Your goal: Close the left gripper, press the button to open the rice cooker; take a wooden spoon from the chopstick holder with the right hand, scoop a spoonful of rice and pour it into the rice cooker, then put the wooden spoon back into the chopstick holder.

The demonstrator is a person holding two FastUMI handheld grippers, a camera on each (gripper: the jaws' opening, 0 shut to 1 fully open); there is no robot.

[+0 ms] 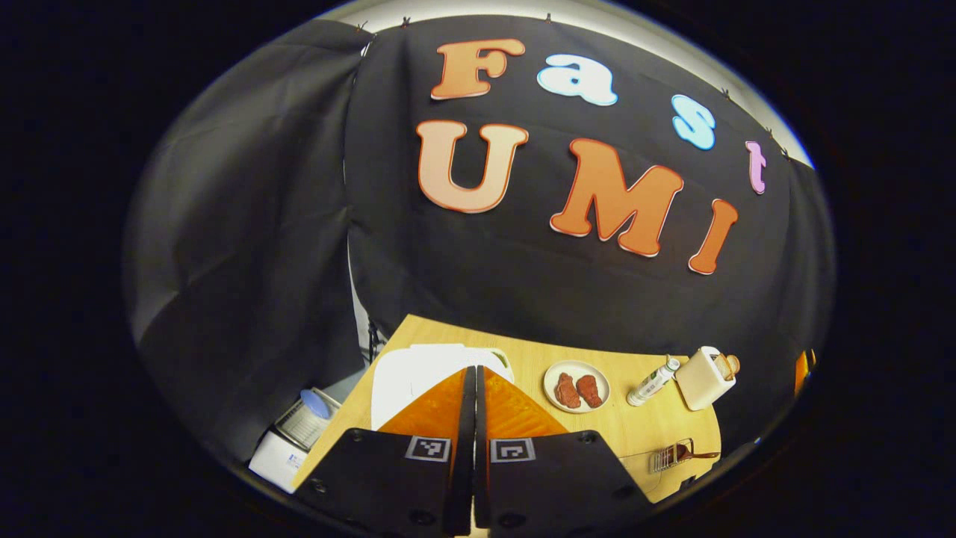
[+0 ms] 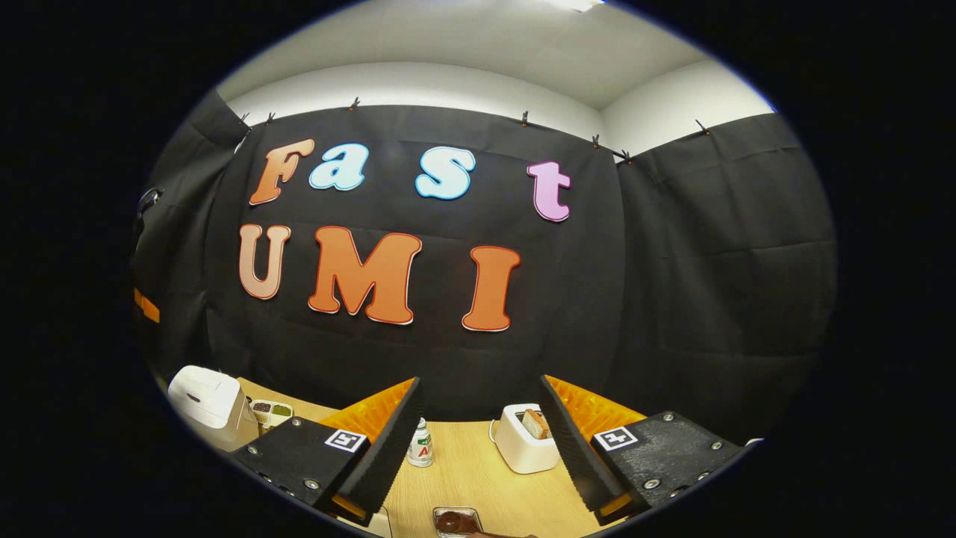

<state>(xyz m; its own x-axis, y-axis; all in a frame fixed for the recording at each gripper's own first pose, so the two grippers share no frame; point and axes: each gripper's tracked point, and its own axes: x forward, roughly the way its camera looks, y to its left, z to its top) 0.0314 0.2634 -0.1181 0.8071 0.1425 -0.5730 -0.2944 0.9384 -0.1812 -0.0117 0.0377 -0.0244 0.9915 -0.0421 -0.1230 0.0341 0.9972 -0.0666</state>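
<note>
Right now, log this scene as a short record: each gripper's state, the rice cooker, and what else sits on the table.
left gripper: shut, holding nothing, hanging above the rice cooker
right gripper: open, holding nothing
rice cooker: white, lid down, at the table's left end
table: light wood
plate: two reddish-brown pieces of food on it
bottle: upright in the right gripper view
toaster: white, a slice of bread in its slot
task stage: button not yet pressed
</note>
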